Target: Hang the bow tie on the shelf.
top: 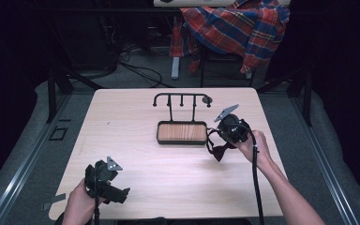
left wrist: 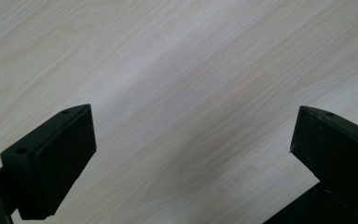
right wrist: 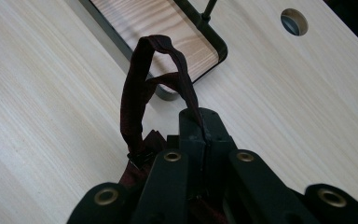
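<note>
Maroon strap (right wrist: 137, 93) is pinched in the closed right gripper (top: 228, 132) right of centre, just beside the rack (top: 182, 117), hooks bare, hanging judged undone; left gripper (left wrist: 191, 154) is spread, empty, lower left.

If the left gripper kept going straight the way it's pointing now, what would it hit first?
Most likely the bare wooden table. The left gripper has its fingers wide open with nothing between them, and only tabletop lies ahead, though how far off is unclear.
</note>
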